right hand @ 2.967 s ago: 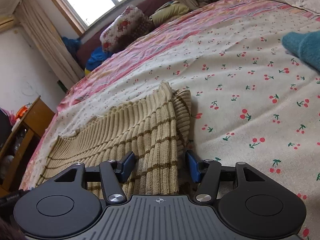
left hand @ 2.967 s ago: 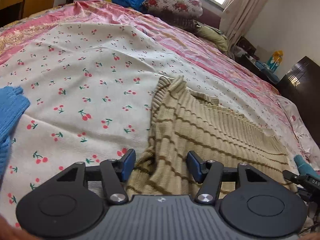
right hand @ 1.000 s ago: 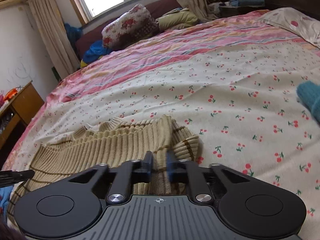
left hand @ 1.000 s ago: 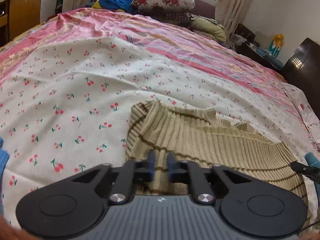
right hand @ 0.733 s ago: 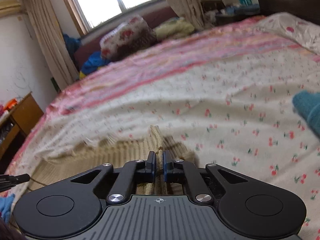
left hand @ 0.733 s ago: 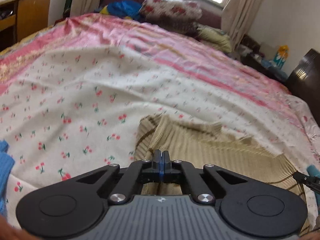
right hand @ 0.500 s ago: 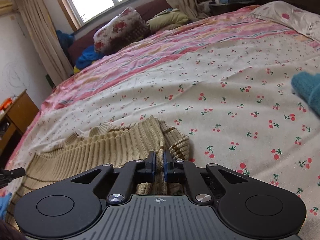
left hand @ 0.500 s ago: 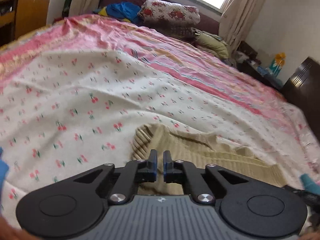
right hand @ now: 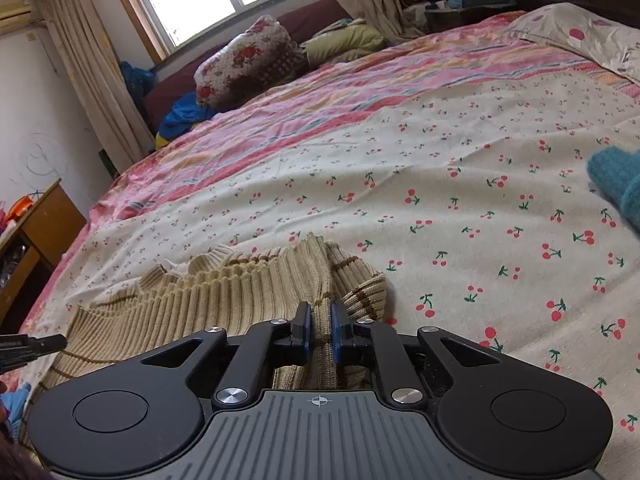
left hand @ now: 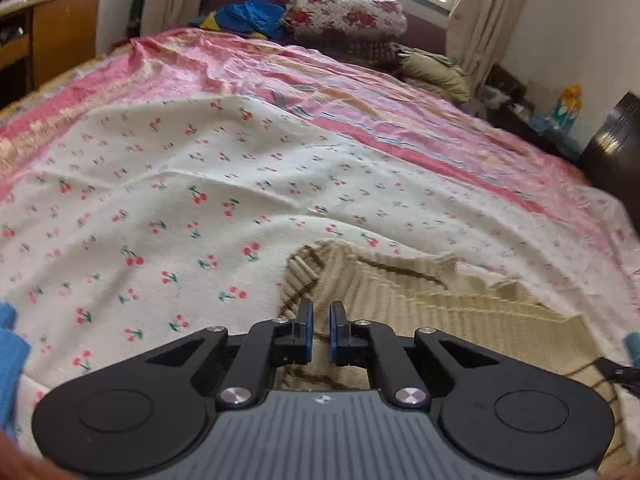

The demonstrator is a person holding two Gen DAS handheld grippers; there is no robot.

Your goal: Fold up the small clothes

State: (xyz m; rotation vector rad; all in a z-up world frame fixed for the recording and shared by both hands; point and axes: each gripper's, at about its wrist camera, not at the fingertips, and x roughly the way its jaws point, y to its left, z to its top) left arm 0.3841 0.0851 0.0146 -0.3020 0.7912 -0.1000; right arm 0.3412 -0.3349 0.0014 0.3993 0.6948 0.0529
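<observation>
A beige ribbed sweater (left hand: 420, 300) with brown stripes lies bunched on the cherry-print bed cover (left hand: 160, 200). My left gripper (left hand: 319, 320) sits at its left edge beside a folded sleeve. The jaws are opening by a narrow gap, and the knit fills that gap. In the right wrist view the sweater (right hand: 224, 292) spreads to the left. My right gripper (right hand: 319, 320) is shut on a raised fold of knit near the right sleeve. The tip of the left gripper (right hand: 28, 346) shows at the left edge there.
A blue garment (left hand: 10, 356) lies at the left edge and a teal knit garment (right hand: 620, 180) at the right. Pillows and bedding (left hand: 344, 12) are piled under the window. A wooden desk (left hand: 60, 28) stands left of the bed, a dark headboard (left hand: 612, 148) right.
Both grippers, open over the sweater's edge three seconds ago, have shut on the knit, and the sweater now lies shorter and bunched. The left pads have parted a little in the last half second.
</observation>
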